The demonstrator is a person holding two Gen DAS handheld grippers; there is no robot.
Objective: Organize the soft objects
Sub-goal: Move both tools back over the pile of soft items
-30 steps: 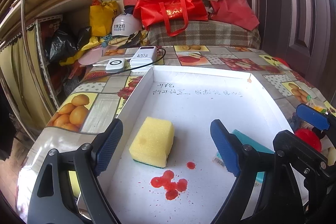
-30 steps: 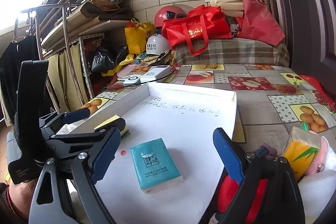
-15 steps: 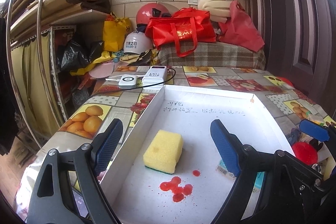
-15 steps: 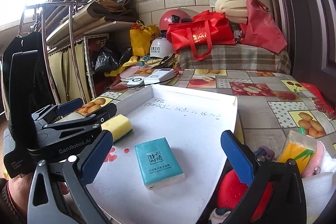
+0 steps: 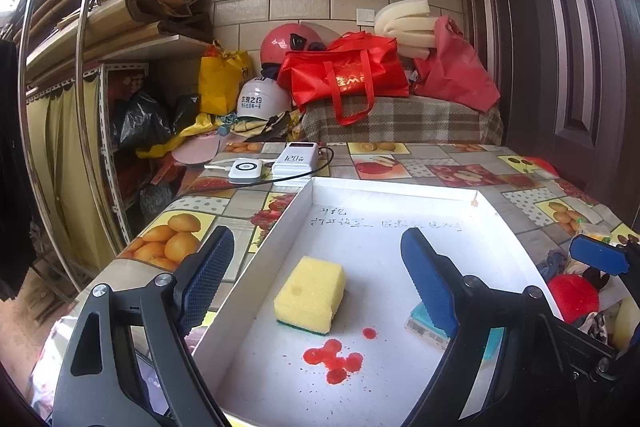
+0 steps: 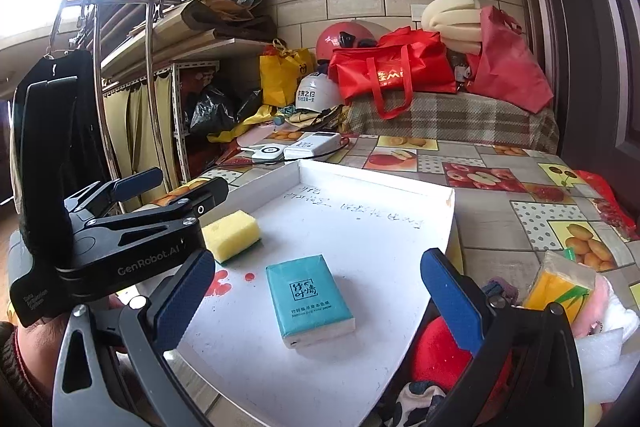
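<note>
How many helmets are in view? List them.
2: a red helmet against the brick wall, and a white helmet just below it. The bags may hide others.

left wrist: low, near, over tray (image 5: 304,203) | right wrist: same tray, from right

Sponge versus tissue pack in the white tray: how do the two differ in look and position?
The sponge is a yellow, porous block with a green underside; the tissue pack is teal, glossy wrapped and printed. The sponge is the thicker block, the pack flatter. The sponge lies near the tray's left wall, in front of the left gripper; the pack lies between the right gripper's fingers, untouched. Both lie flat in the tray.
</note>
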